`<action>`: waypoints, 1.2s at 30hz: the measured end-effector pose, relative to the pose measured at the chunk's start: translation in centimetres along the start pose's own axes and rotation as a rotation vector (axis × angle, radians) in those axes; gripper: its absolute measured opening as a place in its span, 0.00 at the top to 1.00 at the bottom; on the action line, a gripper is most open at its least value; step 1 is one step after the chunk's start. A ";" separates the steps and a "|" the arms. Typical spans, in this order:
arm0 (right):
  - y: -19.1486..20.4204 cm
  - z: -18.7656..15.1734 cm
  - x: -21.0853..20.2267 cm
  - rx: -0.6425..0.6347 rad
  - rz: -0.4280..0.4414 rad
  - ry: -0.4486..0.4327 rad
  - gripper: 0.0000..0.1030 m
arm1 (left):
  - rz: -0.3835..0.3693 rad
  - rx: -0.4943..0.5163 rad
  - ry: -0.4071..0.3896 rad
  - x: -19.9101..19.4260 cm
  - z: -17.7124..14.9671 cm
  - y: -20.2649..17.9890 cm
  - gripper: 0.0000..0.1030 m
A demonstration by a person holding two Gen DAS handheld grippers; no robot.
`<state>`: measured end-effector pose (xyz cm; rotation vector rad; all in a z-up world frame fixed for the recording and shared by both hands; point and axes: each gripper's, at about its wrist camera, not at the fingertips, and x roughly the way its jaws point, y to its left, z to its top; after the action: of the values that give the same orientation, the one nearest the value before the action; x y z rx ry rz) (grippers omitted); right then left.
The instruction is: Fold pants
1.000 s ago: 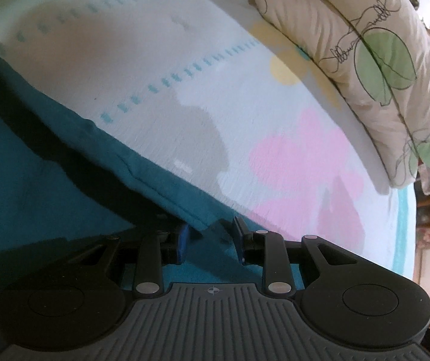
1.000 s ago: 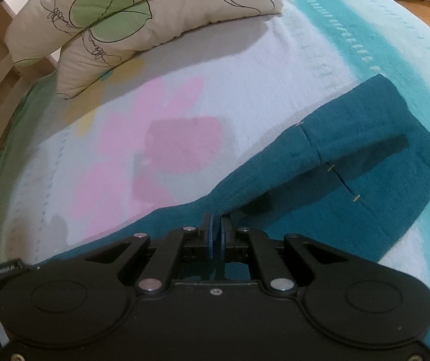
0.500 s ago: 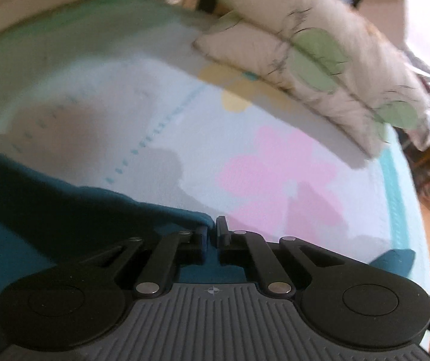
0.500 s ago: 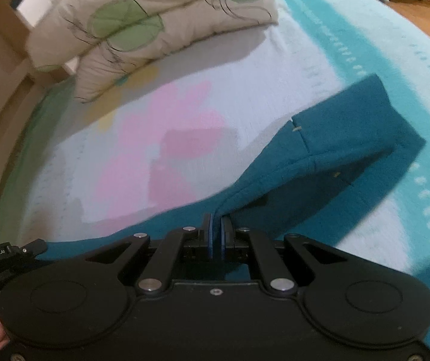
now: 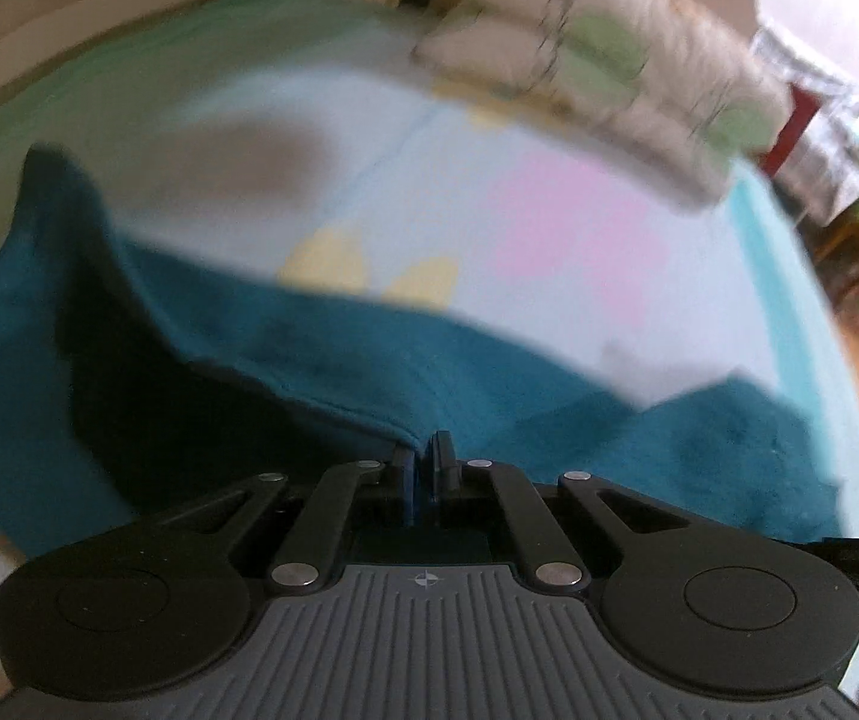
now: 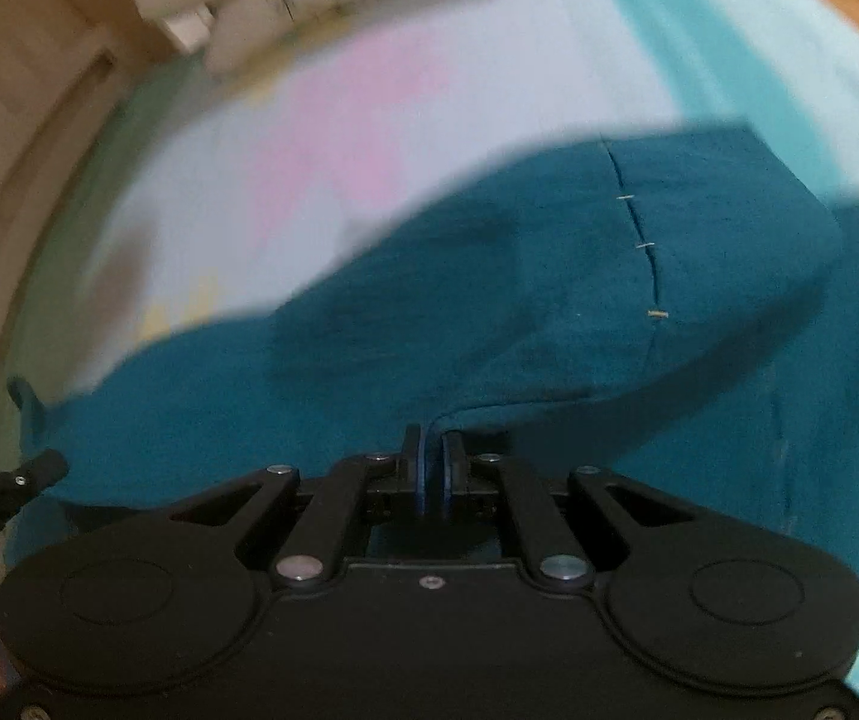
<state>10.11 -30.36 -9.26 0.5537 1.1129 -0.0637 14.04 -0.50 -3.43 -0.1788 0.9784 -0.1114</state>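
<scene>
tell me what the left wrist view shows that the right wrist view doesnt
Only the left wrist view: the left gripper shut on a fold of the teal pants, and yellow patches on the bedspread. Only the right wrist view: the right gripper shut on the pants, and a seam with pale stitches. Both: the pants, the pink-printed bedspread and the leaf-print pillows.

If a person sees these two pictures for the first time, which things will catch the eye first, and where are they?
The teal pants dominate, spread across the middle of both views over the pastel bedspread with its pink flower. Each gripper pinches an edge of the fabric low in the centre: the left gripper and the right gripper both have fingers closed on it. The leaf-print pillows lie blurred at the far end of the bed.
</scene>
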 end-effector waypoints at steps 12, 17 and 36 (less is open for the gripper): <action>-10.3 3.7 -6.8 0.171 -0.168 -0.179 0.55 | 0.087 0.026 0.177 7.6 -1.9 0.6 0.95; -14.9 5.5 -6.0 0.178 -0.241 -0.180 0.54 | 0.094 0.061 0.159 7.7 -2.0 0.2 0.95; -10.2 10.7 -2.8 0.092 -0.106 -0.211 0.89 | 0.097 0.048 0.159 6.8 -3.5 0.8 0.95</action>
<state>14.46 -44.63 -7.38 0.5566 0.9360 -0.2606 14.93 -1.21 -11.06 -0.0788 1.1397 -0.0607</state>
